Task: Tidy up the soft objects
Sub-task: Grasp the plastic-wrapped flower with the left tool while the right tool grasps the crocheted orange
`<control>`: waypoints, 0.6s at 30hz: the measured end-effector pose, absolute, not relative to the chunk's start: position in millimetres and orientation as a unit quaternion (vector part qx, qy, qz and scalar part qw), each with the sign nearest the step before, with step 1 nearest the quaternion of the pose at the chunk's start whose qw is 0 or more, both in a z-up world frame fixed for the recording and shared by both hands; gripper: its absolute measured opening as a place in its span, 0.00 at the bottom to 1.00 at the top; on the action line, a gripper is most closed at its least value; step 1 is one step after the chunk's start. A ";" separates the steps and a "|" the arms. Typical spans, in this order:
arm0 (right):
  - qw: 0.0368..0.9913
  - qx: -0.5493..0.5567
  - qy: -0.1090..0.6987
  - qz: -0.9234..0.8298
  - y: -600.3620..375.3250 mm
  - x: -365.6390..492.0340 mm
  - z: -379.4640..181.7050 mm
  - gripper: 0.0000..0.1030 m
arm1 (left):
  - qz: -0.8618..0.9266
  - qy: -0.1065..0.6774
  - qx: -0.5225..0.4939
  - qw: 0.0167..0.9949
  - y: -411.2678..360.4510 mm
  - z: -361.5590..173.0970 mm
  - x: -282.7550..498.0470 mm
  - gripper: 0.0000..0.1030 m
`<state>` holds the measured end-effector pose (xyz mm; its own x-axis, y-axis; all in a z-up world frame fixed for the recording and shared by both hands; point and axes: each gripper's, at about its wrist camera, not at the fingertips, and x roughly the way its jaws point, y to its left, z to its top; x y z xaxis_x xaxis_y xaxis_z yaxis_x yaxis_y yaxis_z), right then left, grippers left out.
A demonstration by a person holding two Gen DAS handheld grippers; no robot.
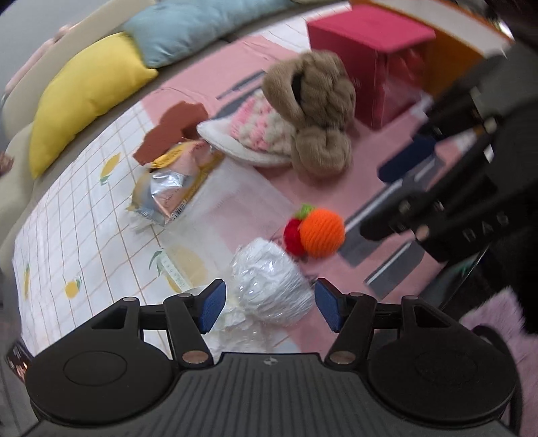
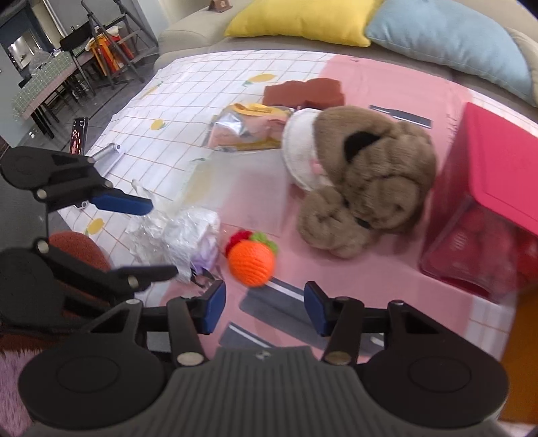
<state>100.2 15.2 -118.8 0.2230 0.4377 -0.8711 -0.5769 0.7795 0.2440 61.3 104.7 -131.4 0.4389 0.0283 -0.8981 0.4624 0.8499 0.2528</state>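
A white bundle wrapped in clear plastic (image 1: 272, 285) lies between the blue pads of my left gripper (image 1: 270, 309); the jaws stand open around it and I see no firm press. From the right wrist view that left gripper (image 2: 158, 240) straddles the same bundle (image 2: 191, 235). An orange crochet ball with a red and green bit (image 2: 251, 265) rests on the pink cloth just past my right gripper (image 2: 265, 307), which is open and holds nothing. A brown plush toy (image 2: 370, 188) lies on a pink and white knitted piece (image 1: 262, 131).
A red box (image 2: 487, 201) stands right of the plush. A foil snack pack (image 1: 168, 188), a flat clear bag (image 1: 232, 201) and a brown foam piece (image 1: 171, 131) lie on the checked cloth. Yellow (image 1: 84, 90) and blue (image 1: 201, 30) pillows line the sofa behind.
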 end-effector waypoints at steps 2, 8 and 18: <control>0.780 -0.068 0.526 0.332 23.5 102.4 -122.4 0.51 | -0.139 0.515 0.254 0.807 106.9 -137.7 62.6 0.70; 0.775 -0.114 0.518 0.343 49.6 105.4 -137.6 0.51 | -0.158 0.522 0.289 0.787 109.8 -154.2 64.2 0.75; 0.769 -0.128 0.530 0.333 65.5 112.5 -155.5 0.51 | -0.132 0.520 0.277 0.797 108.9 -168.8 71.2 0.80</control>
